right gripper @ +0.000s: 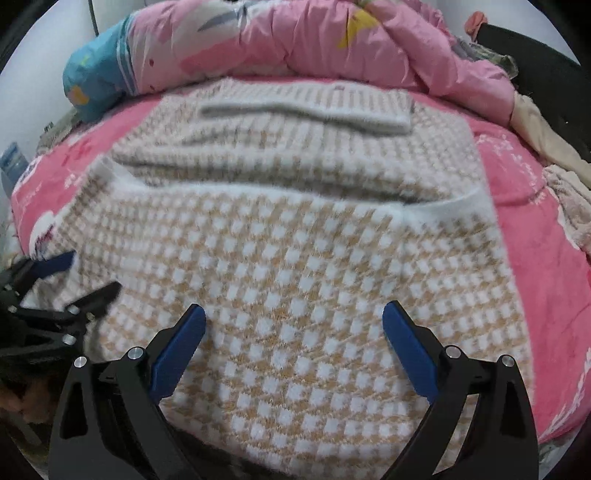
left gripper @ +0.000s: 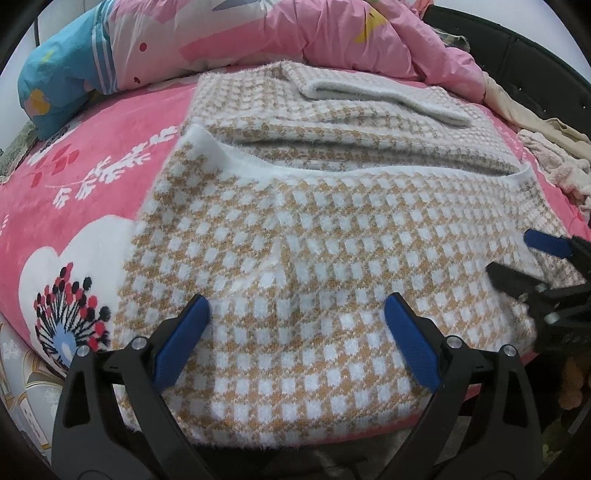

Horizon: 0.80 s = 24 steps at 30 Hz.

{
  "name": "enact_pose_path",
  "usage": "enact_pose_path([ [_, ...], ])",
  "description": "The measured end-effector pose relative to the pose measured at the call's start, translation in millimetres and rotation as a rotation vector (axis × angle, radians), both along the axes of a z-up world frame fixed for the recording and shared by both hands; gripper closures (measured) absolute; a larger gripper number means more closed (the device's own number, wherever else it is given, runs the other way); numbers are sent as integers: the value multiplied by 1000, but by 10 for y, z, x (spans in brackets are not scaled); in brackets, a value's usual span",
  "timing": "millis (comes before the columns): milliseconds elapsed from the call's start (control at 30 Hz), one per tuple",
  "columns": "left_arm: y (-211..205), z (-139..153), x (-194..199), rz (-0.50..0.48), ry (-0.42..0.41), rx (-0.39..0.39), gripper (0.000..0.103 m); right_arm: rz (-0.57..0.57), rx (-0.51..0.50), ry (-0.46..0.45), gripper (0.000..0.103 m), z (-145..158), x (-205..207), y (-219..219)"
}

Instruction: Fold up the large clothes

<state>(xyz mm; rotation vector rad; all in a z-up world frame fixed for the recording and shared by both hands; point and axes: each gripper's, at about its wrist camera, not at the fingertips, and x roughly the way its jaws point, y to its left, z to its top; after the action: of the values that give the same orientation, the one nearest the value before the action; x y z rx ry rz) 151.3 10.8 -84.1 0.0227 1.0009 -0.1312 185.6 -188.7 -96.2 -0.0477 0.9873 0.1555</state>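
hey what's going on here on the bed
A person is folding a tan-and-white checked sweater on a pink bedspread, with a hand-held gripper in each hand. The near part is already folded up over the rest. Both the left hand-held gripper and the right hand-held gripper are open above the sweater, holding nothing. A pink quilt is bunched behind.

**Sweater folded on the bed**

The sweater [left gripper: 295, 258] lies on the blanket [left gripper: 92, 177], its near half folded over the far half. Behind it sits a bunched quilt [left gripper: 295, 33]; right of it lie loose clothes [left gripper: 546, 158]
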Motion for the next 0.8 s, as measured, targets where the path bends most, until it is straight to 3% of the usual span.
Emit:
enact_pose_path([
  [800, -68, 16, 39, 41, 23, 25, 10, 20, 32, -19, 7, -45, -81, -32],
])
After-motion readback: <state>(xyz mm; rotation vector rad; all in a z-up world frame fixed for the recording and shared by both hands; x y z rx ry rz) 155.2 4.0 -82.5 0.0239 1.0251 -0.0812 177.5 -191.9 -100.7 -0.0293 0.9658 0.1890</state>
